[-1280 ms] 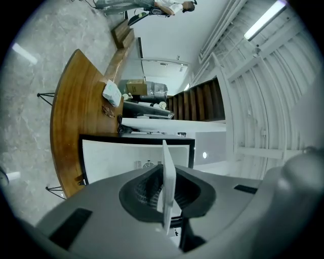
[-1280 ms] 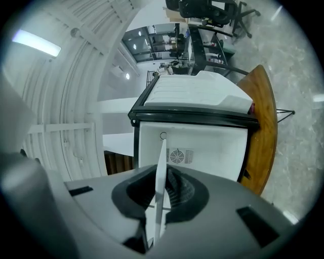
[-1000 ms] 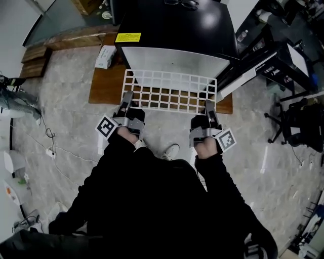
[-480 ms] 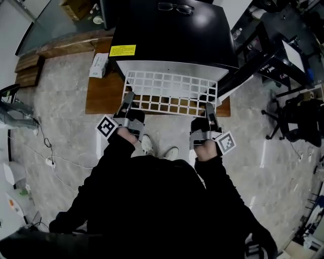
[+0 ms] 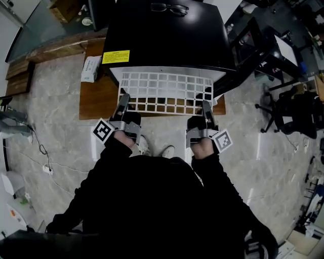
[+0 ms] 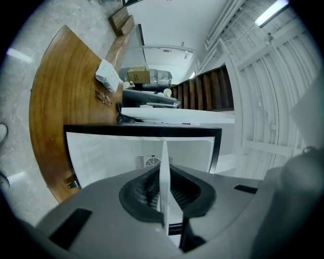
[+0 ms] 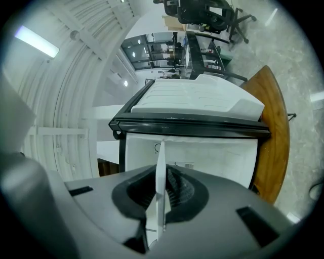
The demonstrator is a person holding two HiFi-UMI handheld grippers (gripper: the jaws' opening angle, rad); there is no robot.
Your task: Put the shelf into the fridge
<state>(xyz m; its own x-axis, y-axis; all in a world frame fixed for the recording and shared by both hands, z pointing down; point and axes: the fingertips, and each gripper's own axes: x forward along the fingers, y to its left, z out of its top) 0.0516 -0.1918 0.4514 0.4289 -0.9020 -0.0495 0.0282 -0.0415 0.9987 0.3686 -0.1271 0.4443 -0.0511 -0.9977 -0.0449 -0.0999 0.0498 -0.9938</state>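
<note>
Shelf (image 5: 164,92) level, long axis crosswise, far edge at fridge (image 5: 167,35) mouth.

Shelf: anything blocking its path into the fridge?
Nothing visible does. The shelf sits at the mouth of the open fridge; both gripper views show a bare white cavity ahead. The left hand-held gripper and right hand-held gripper clamp its near edge.

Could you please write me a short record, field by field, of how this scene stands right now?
shelf: white grid shelf, held level, far edge at the fridge opening
fridge: black fridge, front open toward the person
left tool: left tool shut on the shelf's near left edge
right tool: right tool shut on its near right edge
on top: glasses
underneath: wooden board, tissue pack on it
</note>
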